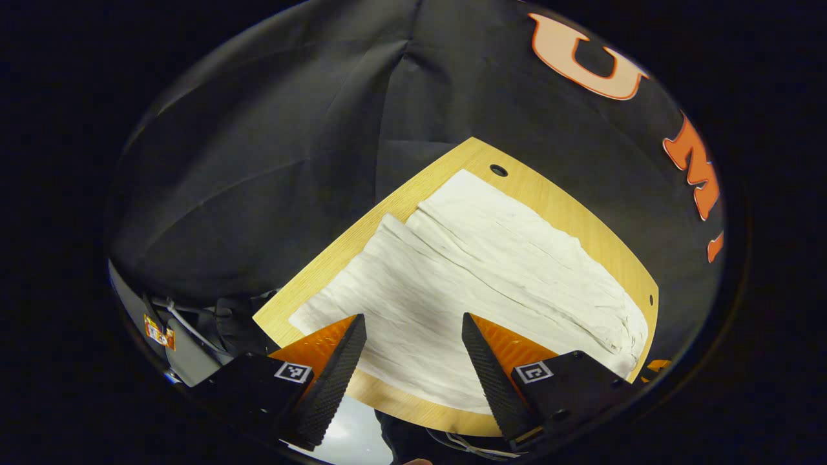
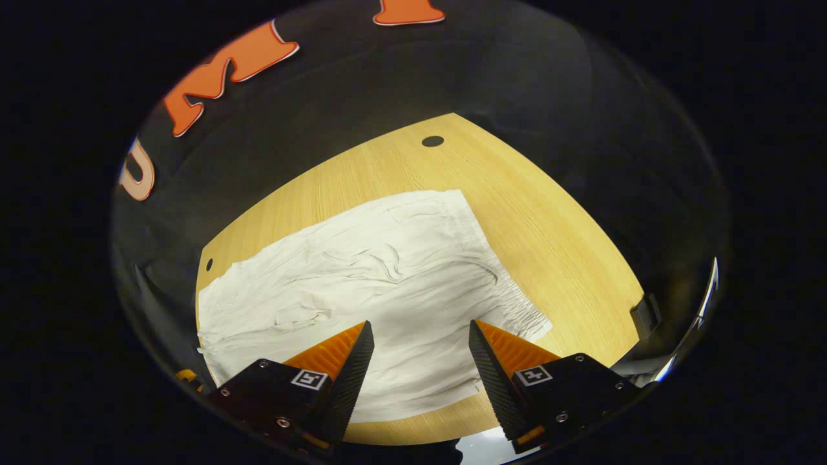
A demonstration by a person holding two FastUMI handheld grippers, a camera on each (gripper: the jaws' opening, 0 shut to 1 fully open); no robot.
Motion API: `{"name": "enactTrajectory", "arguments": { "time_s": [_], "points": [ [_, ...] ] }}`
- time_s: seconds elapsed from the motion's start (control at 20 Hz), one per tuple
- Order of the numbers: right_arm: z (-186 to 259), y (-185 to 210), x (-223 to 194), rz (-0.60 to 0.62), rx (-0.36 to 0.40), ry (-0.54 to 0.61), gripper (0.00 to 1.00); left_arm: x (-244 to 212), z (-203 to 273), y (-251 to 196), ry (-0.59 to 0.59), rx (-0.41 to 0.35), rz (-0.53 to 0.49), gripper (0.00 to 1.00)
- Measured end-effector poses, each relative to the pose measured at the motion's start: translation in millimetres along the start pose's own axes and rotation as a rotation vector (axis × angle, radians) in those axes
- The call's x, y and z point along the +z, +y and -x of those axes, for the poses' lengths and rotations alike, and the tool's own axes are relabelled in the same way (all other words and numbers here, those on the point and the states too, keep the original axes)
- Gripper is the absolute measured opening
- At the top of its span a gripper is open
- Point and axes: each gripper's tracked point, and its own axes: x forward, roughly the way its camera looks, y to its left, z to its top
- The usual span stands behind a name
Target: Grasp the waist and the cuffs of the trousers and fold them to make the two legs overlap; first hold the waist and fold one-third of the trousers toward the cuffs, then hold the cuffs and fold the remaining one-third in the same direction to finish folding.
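The pale cream, wrinkled cloth trousers [image 1: 478, 284] lie spread flat on the light wooden table [image 1: 562, 194], which stands against the black cloth wall of the booth [image 1: 271, 142]; in the left gripper view two leg panels run side by side with a seam line between them, so the legs appear not yet laid one over the other; in the right gripper view the gathered, elastic-looking waist [image 2: 523, 310] sits toward the near right of the cloth [image 2: 349, 278], over bare table [image 2: 549, 219]. The left gripper [image 1: 413, 349] hovers above the near edge of the fabric with its fingers spread wide and nothing between them; the right gripper [image 2: 420, 355] likewise hangs over the cloth near the waist end, fingers apart and empty. By the look of it, the opening step is in hand: taking hold before the legs are overlapped; the next move calls for each gripper to descend to a cloth edge, one at the waist and one at a cuff, and pinch a single layer cleanly; a shallow bite could slip off the thin, creased fabric.
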Motion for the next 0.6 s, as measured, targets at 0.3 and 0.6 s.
{"name": "enactTrajectory", "arguments": {
  "time_s": [0.3, 0.6],
  "points": [
    [-24, -25, -18, -0.147, 0.006, 0.072, 0.90, -15, -17, 34, 0.085, 0.027, 0.136, 0.99],
    [-35, -37, -30, -0.214, 0.008, 0.115, 0.90, -38, -38, 70, 0.166, 0.039, 0.262, 1.00]
  ]
}}
